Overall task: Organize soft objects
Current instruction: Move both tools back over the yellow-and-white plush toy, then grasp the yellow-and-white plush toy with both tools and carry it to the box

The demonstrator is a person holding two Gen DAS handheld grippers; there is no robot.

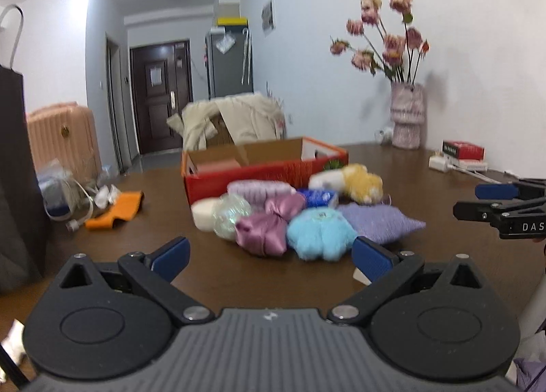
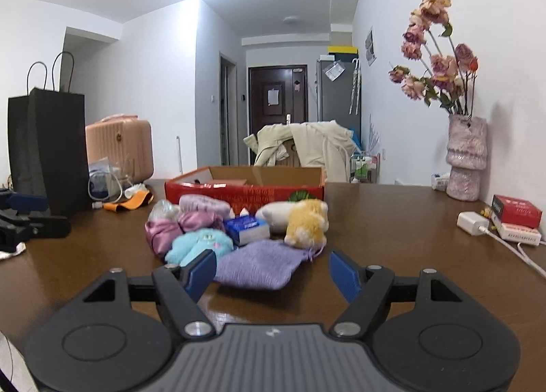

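Note:
A heap of soft things lies on the brown table [image 1: 239,276] in front of an open red cardboard box [image 1: 239,180]: a light blue plush [image 1: 317,235], a pink satin bow [image 1: 269,224], a lilac knitted pouch [image 1: 378,223], a yellow and white plush [image 1: 355,182], a blue tissue pack [image 1: 317,197]. My left gripper [image 1: 271,257] is open and empty, just short of the blue plush. My right gripper [image 2: 273,270] is open and empty, just short of the lilac pouch [image 2: 259,267]. The box [image 2: 245,189], blue plush [image 2: 199,243] and yellow plush [image 2: 305,221] show there too.
A black paper bag [image 2: 47,149] stands at the table's left edge, with cables and an orange cloth [image 2: 128,202] beside it. A vase of dried roses [image 2: 465,159], a red box [image 2: 515,212] and a white charger [image 2: 472,223] sit along the right wall.

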